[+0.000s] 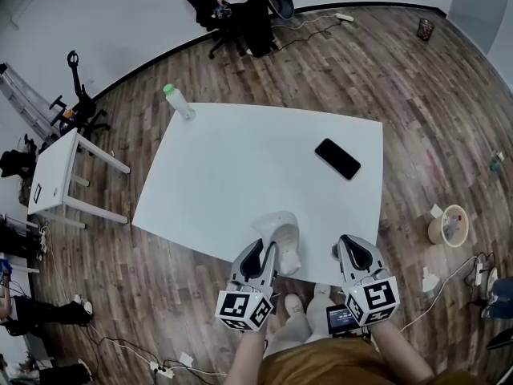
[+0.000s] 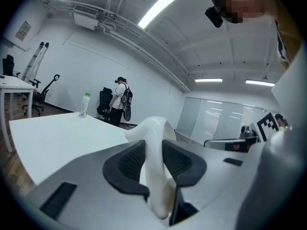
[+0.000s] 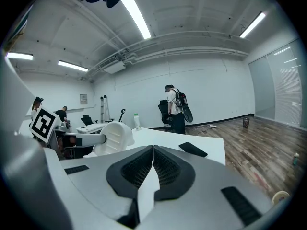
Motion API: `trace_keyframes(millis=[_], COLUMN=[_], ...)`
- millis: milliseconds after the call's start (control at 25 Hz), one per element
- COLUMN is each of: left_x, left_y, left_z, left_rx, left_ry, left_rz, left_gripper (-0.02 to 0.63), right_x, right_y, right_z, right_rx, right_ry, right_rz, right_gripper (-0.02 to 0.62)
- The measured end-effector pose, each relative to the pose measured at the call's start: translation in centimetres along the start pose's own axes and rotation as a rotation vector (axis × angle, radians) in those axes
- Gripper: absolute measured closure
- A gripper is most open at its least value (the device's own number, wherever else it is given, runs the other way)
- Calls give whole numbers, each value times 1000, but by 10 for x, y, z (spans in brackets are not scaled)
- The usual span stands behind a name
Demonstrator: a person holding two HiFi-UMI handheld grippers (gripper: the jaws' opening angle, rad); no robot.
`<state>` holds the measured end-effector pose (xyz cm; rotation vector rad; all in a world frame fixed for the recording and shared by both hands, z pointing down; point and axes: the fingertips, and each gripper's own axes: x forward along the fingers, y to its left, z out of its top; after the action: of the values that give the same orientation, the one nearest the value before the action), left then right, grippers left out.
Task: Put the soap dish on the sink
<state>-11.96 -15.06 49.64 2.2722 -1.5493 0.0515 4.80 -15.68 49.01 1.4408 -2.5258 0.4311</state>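
The white soap dish is pinched by its edge in my left gripper, which is shut on it just above the near edge of the white table. In the left gripper view the dish rises curved between the two dark pads. My right gripper is beside it to the right, over the table's near right corner. Its jaws are shut with nothing between them. From the right gripper view the dish shows at the left, held up by the left gripper.
A black phone lies on the table's right side. A green-capped bottle stands at the far left corner. A small white side table stands left. A person and office chair are beyond. Cables and a bucket lie on the floor.
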Motion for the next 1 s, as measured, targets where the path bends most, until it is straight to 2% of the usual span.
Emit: trace_keyframes(millis=[520, 1000], left_x=[25, 41], left_y=[-4, 12], left_z=[-36, -70], left_rx=[-25, -82], left_ry=[77, 170], left_rz=[-5, -8], left_gripper=[488, 488], right_x=[15, 33], right_y=[-6, -26], right_z=[-19, -53], right_rx=[-6, -19], right_ry=[54, 135], right_rz=[10, -31], right_gripper=[586, 586])
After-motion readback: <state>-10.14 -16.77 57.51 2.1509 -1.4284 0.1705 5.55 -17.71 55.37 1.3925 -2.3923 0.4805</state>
